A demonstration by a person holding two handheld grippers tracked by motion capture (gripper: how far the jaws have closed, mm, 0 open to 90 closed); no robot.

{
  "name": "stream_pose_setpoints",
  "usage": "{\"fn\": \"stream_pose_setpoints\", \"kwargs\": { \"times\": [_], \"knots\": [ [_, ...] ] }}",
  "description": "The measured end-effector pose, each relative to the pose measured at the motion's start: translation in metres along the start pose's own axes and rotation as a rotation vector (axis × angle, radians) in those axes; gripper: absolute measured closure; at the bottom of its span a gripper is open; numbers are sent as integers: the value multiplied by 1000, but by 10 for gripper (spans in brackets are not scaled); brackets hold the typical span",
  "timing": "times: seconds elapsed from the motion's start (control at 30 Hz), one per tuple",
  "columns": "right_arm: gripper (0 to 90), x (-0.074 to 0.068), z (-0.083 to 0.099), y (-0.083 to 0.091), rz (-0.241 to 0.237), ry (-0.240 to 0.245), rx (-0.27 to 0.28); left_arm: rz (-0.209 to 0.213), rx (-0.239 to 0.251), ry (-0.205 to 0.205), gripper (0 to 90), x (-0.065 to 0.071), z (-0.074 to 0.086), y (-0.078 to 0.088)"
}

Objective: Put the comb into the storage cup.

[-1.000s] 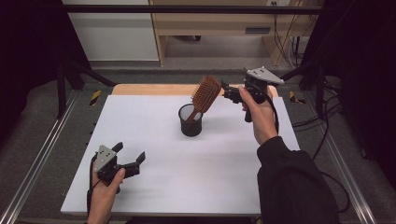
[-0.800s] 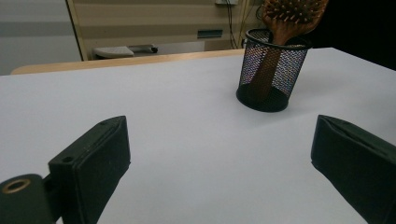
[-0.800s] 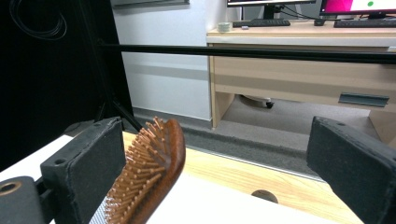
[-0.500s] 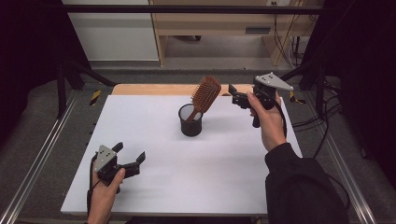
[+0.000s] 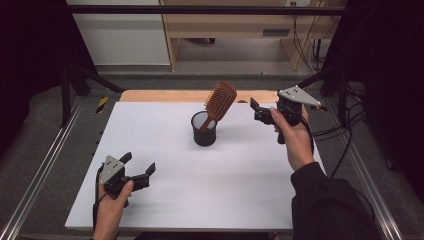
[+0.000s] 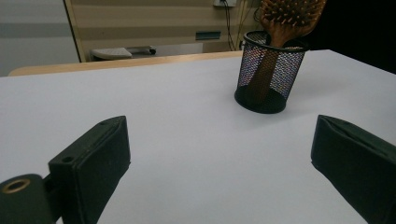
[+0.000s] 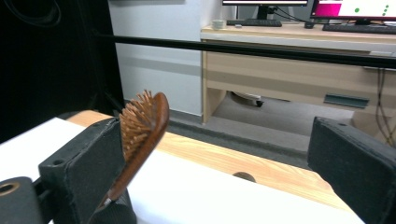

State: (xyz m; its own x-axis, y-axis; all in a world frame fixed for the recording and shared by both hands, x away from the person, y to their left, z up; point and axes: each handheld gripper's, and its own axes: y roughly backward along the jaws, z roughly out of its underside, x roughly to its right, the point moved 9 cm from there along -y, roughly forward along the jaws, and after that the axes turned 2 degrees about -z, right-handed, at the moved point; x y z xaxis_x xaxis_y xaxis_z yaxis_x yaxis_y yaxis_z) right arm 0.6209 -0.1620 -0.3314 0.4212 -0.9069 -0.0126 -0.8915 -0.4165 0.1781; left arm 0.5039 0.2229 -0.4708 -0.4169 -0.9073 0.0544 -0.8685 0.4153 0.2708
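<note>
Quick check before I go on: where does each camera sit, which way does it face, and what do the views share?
High view: above the table's near side, looking forward and down; both hands with left gripper and right gripper.
Left gripper view: low over the white table, facing the mesh cup; own jaws apart.
Right gripper view: raised, facing a desk; own jaws apart.
Shared: the hairbrush in all three.
</note>
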Motion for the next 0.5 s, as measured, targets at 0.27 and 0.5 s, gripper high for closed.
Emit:
{"fn": "stream_pose_setpoints", "kwargs": {
  "times": [0.27,0.5],
  "knots": [
    [37,6,3,15,0,-4,9,-5,-1,4,46,-1,1,1],
    [37,13,11,32,11,20,11,-5,9,4,43,-4,-2,4]
  ]
}}
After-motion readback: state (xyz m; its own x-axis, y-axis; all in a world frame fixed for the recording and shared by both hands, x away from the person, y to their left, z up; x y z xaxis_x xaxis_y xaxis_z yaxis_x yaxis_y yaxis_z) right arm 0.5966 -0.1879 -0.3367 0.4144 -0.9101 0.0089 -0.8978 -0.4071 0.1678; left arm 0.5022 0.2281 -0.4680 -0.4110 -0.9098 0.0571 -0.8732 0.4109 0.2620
